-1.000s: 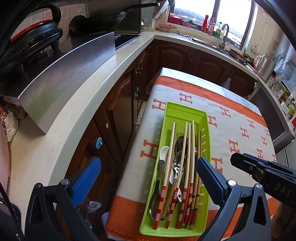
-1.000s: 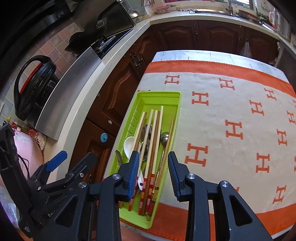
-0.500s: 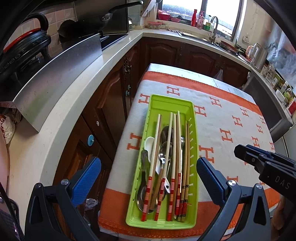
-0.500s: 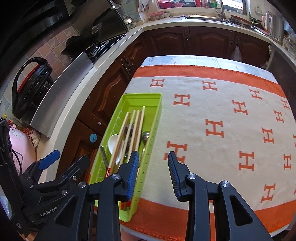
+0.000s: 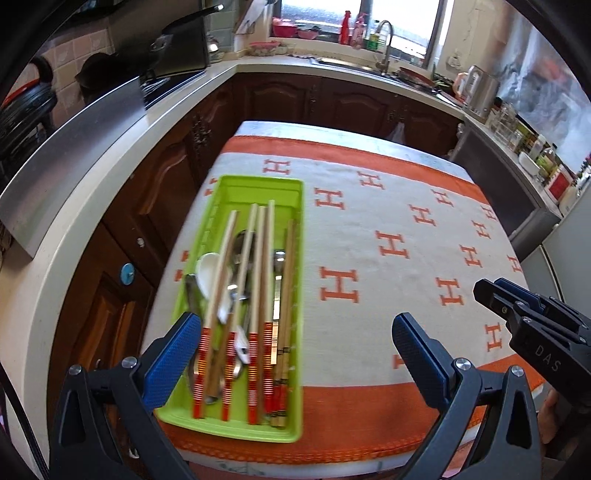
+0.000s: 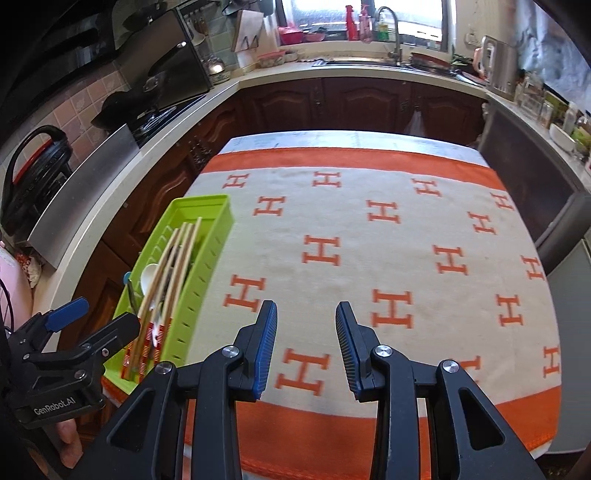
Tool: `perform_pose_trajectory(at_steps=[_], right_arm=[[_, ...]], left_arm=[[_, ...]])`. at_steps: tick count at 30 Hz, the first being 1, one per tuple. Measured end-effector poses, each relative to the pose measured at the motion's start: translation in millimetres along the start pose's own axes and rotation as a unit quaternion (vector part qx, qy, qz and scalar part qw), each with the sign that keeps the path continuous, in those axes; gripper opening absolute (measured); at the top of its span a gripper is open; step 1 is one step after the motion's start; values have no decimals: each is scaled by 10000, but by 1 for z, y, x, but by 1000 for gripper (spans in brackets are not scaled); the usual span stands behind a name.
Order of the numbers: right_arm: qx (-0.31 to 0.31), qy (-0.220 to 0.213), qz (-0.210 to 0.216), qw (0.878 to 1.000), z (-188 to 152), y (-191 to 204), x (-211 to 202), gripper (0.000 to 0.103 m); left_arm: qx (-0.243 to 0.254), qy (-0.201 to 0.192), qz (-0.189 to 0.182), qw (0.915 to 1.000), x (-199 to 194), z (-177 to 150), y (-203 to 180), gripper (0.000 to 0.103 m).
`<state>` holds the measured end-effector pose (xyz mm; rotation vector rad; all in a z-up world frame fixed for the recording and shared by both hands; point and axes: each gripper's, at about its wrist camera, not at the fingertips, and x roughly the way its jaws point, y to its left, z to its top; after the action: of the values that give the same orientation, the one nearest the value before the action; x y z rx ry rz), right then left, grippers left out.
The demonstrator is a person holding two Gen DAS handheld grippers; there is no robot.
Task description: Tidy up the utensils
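Long lime-green plastic tray holding red-banded wooden chopsticks and spoons, at the left edge of the orange-and-cream H-patterned cloth. Left gripper: jaws wide apart, empty, over the tray's near end. Right gripper: jaws part-open, empty, over bare cloth right of the tray.

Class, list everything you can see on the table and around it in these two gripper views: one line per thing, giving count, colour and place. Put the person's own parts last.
tray: one, lime green, left edge of the table
chopsticks: several, pale wood with red-striped ends, lengthwise in the tray
white spoon: one, in the tray's left side
metal spoons: a few, silver, under the chopsticks; exact count hidden
cloth: one, cream with orange H marks and borders, covering the table
faucet: one, silver, at the far window
left hand-held gripper: one, black with blue pads, open, over the tray's near end
right hand-held gripper: one, black with blue pads, open and empty, over bare cloth
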<state>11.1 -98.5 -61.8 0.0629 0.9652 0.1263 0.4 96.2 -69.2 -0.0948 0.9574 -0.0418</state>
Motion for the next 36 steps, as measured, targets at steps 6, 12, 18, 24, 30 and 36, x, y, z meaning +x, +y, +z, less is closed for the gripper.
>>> perform_pose_trajectory(at_steps=[6,12,18,24,30,36], right_arm=[[174,-388,-129,9990,-4,-47,-42,34],[263,-597,-41,9979,-2,-76,-83,44],[452,-783,-33,9959,-4,-86,-101,46],[646,-822,-55,9945,-9,-87,-112,49],[773,-865,-164,9931,-8,-91,-117,54],[810,-797,-190,9933,-7,-92,-114,54]], left_arm=[[452,-183,-73,9988,-18,6,-51,102],[644,-363,29,9973,-34,19,-86,102],[740,-410,28,9964,-41,20,-108,102],[788,-633,174,9947,-50,18,-118,102],[686,-591,102,9958,-48,21,-118,102],[648,-571,116,9962,-46,23,-117,102]])
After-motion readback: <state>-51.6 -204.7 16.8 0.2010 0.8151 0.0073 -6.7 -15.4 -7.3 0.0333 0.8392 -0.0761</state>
